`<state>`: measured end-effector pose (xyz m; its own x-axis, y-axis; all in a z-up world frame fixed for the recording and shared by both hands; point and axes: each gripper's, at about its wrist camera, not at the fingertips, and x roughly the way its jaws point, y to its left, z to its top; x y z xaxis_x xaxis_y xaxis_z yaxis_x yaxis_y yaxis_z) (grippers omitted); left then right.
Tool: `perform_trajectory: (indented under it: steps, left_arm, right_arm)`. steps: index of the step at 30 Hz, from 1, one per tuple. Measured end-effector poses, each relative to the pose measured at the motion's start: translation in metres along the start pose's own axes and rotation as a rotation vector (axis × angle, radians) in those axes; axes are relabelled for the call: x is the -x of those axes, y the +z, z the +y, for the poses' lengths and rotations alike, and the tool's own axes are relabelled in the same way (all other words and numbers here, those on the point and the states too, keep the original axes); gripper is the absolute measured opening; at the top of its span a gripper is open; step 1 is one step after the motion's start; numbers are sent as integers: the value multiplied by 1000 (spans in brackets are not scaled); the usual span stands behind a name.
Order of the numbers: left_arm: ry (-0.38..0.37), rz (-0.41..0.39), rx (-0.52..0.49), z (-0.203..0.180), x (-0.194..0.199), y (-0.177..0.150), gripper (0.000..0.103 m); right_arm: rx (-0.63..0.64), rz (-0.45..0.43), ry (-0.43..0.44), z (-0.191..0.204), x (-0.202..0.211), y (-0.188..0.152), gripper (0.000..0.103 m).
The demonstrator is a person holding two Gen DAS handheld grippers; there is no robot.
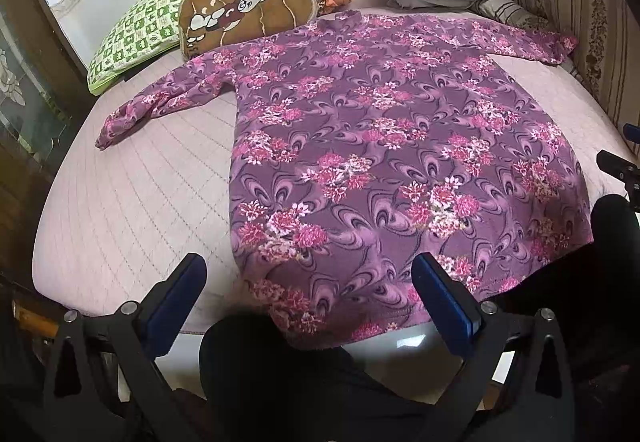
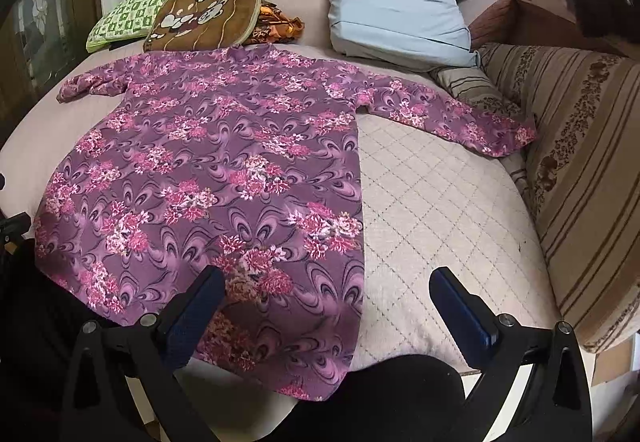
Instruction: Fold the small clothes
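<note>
On the pink quilted bed (image 1: pixel 132 178) a purple floral top (image 1: pixel 380 146) lies flat, sleeves out, hem at the near edge. Left gripper (image 1: pixel 308 278) and right gripper (image 2: pixel 326 294) hover above the hem, jaws spread wide, pinching nothing.

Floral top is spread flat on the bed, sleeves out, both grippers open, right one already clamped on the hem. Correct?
Not quite. The right gripper is open and holds nothing; in the right wrist view its fingers hover apart above the hem of the floral top. The rest stands: top spread flat on the bed, sleeves out, left gripper open too.
</note>
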<state>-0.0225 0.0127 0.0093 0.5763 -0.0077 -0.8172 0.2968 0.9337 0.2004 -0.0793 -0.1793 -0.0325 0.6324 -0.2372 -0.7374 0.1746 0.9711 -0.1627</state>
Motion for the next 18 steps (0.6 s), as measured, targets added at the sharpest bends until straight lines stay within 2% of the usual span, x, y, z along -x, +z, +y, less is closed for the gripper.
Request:
perform_trajectory:
  steps: [18]
  left_arm:
    - [-4,7,27,16,1,-5,103]
  right_arm:
    - [2,-7,-19,-5,5,0,103]
